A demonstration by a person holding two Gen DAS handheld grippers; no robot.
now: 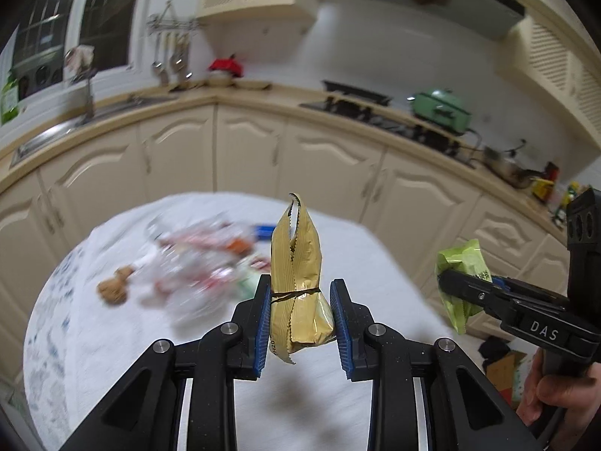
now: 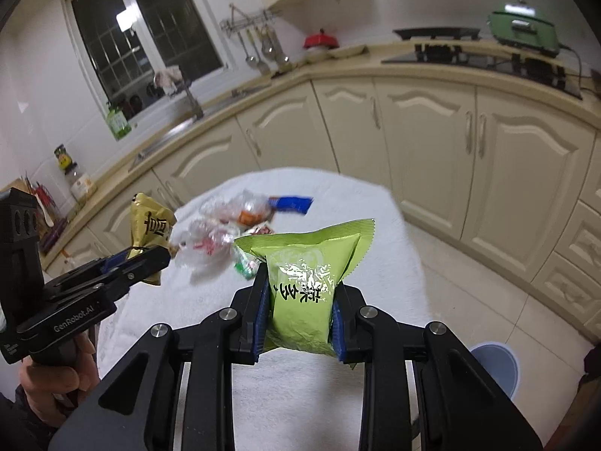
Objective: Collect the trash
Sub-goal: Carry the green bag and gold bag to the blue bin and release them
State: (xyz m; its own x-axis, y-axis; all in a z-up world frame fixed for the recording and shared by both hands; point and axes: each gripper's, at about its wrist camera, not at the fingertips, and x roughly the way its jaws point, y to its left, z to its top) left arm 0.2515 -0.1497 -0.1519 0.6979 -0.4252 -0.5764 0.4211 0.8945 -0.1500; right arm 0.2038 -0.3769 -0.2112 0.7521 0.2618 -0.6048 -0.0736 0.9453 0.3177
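Trash is partly gathered and partly still lying on the white-clothed table (image 2: 394, 233). At the left of the spread, in the left wrist view, a small brown cork-like lump (image 1: 112, 289) sits alone on the cloth, and just right of it lies a heap of clear and red-printed wrappers (image 2: 214, 236) (badly blurred in that view, sharper in the right wrist view), with a blue wrapper (image 2: 291, 203) at the far edge of the pile. Right of that heap, the left gripper (image 1: 300, 314) is closed on a gold foil packet (image 1: 296, 263), its blue pads pinching the lower part so the torn top stands upright, clear of the cloth. Further right, the right gripper (image 2: 300, 319) is likewise clamped on a green snack packet (image 2: 311, 282), held off the table with its crimped top edge pointing away. Both packets therefore look picked up but not yet disposed of. At the far right of the right wrist view, low on the tiled floor, part of a pale blue round container (image 2: 499, 368) shows, possibly the bin, though that cannot be told for sure. By this reading two pieces are in hand and need dropping off, while the heap, the blue wrapper and the brown lump are still to collect.
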